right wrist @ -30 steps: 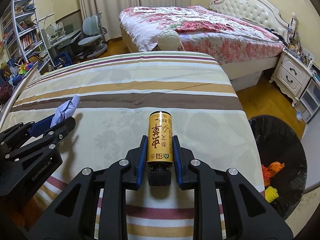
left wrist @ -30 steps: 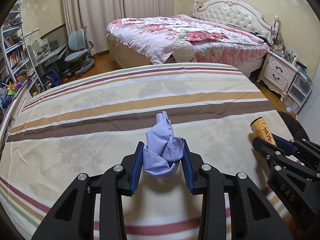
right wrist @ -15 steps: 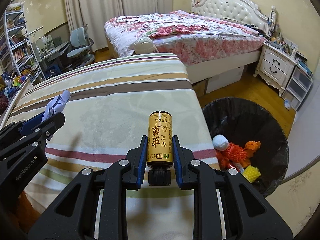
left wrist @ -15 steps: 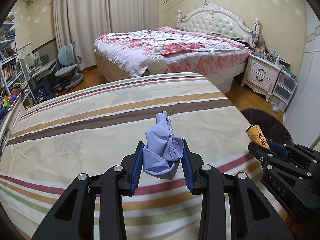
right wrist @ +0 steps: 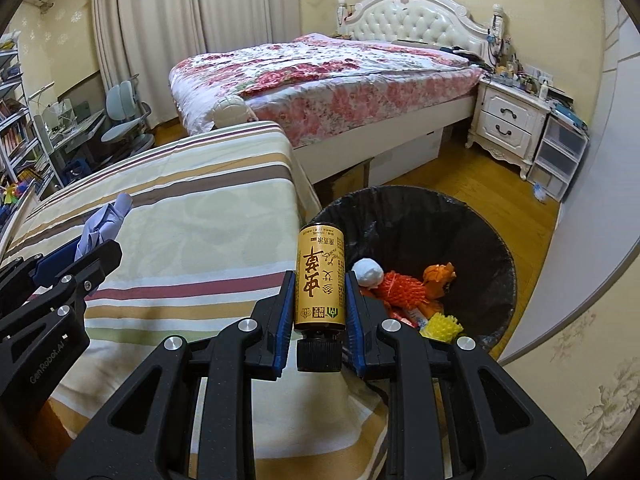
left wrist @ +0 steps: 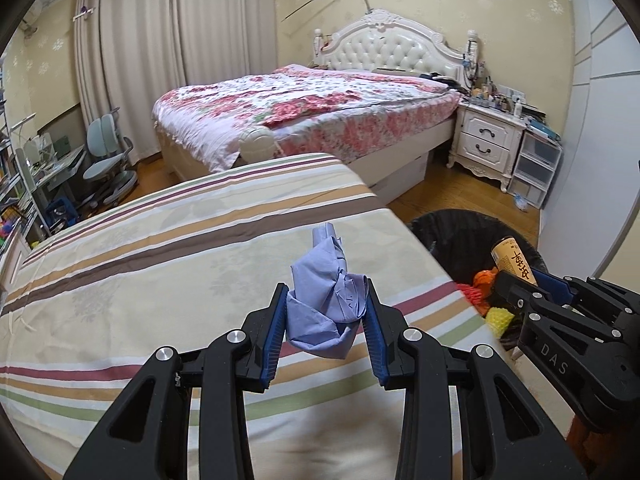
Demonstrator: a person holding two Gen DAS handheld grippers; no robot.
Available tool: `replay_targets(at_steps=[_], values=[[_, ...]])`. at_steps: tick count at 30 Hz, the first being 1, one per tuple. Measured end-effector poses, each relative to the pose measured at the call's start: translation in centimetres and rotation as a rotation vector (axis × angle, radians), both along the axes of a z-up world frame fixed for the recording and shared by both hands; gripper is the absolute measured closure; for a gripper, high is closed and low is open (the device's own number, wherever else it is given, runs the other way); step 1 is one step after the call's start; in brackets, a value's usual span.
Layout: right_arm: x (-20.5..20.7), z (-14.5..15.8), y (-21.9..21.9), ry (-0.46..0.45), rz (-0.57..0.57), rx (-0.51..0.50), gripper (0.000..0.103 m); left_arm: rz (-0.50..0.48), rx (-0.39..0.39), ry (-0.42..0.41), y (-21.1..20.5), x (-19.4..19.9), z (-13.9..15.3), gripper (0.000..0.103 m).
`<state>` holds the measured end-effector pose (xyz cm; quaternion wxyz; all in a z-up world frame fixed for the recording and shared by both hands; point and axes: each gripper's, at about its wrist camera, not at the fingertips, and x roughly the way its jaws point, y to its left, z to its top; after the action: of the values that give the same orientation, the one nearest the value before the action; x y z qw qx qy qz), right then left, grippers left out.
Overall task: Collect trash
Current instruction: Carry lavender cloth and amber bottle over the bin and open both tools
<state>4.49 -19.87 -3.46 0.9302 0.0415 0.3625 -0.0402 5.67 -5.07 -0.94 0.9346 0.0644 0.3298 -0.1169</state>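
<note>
Left tongs (left wrist: 326, 322) clamp crumpled paper (left wrist: 328, 300); right tongs (right wrist: 319, 312) grip bottle (right wrist: 320, 276), cap half-hidden.

Left wrist view: close above the striped bedspread (left wrist: 168, 264), facing the flowered bed (left wrist: 304, 116). Right wrist view: over the bedspread's right edge, facing the same way. Shared: flowered bed, white nightstand (right wrist: 508, 120), round black-lined trash bin (right wrist: 492, 240), each other's jaws.

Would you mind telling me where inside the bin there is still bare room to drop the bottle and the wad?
The black bin is bare liner along its far and right sides. The near-left floor is crowded: white ball, orange netting, yellow piece. The bottle in the right gripper hangs near the rim; the left gripper holds the blue wad over the striped bedspread.
</note>
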Motion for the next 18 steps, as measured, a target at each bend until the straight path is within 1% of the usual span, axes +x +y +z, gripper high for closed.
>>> replay_targets(at_steps=[11, 18], values=[[-0.3, 0.2, -4.9, -0.021, -0.109, 0.012, 0.080, -0.081, 0.007, -0.021, -5.4, 0.5, 0.0, 0.066], [0.5, 0.3, -7.1, -0.027, -0.142, 0.007, 0.080, -0.100, 0.018, -0.018, -8.2, 2.0, -0.2, 0.066]])
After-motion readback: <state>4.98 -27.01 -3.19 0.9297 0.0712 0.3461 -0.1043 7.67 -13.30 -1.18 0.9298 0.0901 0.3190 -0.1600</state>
